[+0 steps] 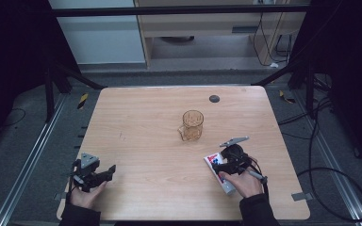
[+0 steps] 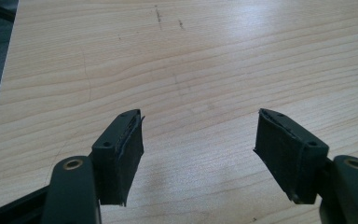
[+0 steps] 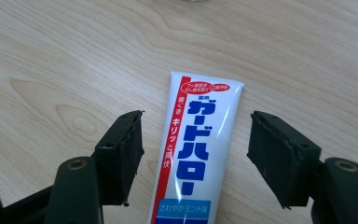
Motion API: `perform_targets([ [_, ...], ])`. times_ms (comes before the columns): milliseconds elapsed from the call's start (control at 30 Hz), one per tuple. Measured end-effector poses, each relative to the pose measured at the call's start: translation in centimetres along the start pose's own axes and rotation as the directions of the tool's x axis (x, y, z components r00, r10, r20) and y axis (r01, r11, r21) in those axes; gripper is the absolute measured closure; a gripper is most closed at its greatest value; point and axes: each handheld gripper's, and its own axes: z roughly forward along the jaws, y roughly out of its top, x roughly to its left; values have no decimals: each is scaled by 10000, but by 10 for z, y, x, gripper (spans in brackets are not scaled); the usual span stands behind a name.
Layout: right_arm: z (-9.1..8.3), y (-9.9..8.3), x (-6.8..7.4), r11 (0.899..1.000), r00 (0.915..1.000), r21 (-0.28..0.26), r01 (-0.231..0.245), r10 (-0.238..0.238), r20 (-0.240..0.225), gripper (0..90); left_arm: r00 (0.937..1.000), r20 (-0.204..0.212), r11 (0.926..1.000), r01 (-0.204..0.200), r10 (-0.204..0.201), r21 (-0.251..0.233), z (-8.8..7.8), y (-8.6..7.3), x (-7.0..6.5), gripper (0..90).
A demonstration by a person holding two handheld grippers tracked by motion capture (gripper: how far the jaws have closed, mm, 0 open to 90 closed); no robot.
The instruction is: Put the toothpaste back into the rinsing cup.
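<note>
A white toothpaste tube (image 3: 200, 144) with blue and red print lies flat on the wooden table (image 1: 146, 141); the high view shows the tube (image 1: 215, 162) at the front right. My right gripper (image 3: 196, 158) is open, its jaws on either side of the tube with a gap to each pad. From above, the right gripper (image 1: 222, 165) sits over the tube, held by a hand. A clear amber glass mug (image 1: 192, 126) stands upright beyond it, near the table's middle. My left gripper (image 2: 198, 156) is open over bare wood; the high view places the left gripper (image 1: 104, 173) at the front left corner.
A small dark round disc (image 1: 214, 99) sits near the table's far edge. Metal rails and cables run along both sides of the table on the floor. A dark frame bar crosses above the far end.
</note>
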Motion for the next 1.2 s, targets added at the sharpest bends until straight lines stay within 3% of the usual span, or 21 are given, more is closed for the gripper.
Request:
perform_targets([
  [1200,39,-3,-2,9912,9999,1325,1,-14,103,315,10000,29,9999,-93,93,107,1,0,0,307],
])
